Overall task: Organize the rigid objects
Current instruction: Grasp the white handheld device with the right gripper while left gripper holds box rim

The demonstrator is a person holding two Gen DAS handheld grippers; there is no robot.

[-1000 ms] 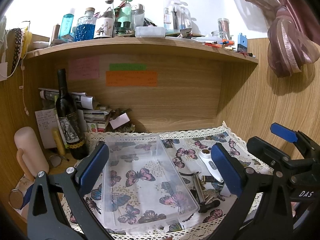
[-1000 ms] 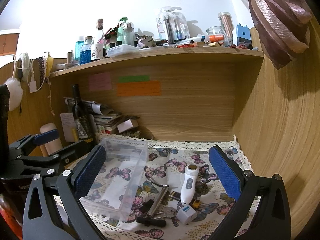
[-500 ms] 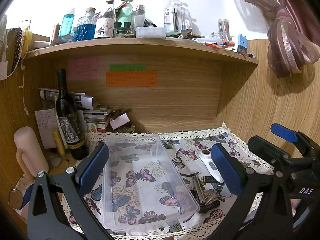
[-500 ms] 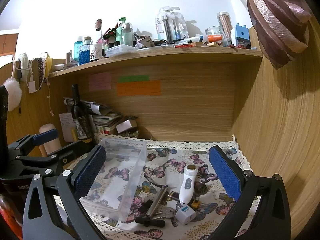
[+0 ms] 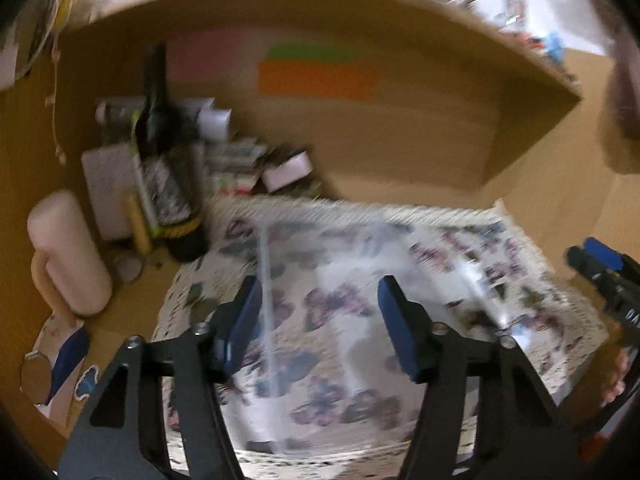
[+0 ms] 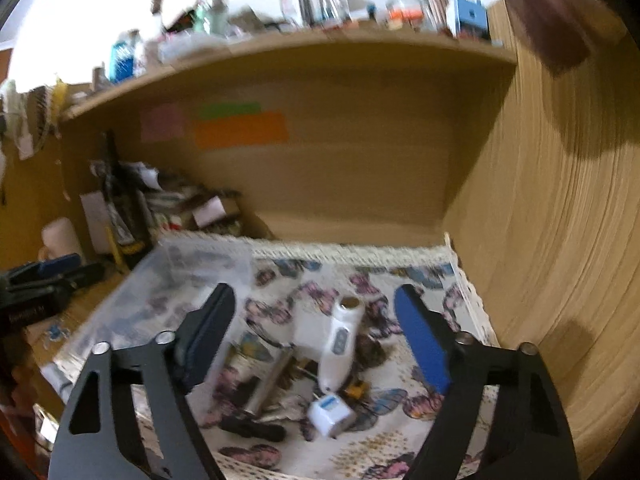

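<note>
A clear plastic bin (image 5: 360,280) lies on the butterfly cloth (image 6: 400,452); it also shows in the right wrist view (image 6: 192,280) at left. My left gripper (image 5: 320,312) is open and empty, low over the bin, its jaws narrower than before. My right gripper (image 6: 316,332) is open and empty above a pile of small items: a white handheld device (image 6: 340,344), a white cube charger (image 6: 330,416), a metal bar (image 6: 268,380) and a black tool (image 6: 252,428). The frames are blurred by motion.
A dark wine bottle (image 5: 164,160), a pink mug (image 5: 68,256), papers and books (image 5: 240,168) stand at the back left. A wooden shelf (image 6: 280,56) loaded with bottles hangs overhead. A wooden wall (image 6: 560,240) closes the right side.
Both grippers have dropped and moved forward toward the cloth, tilting down. Both jaw pairs have narrowed. The left one now sits over the bin, the right over the pile.
</note>
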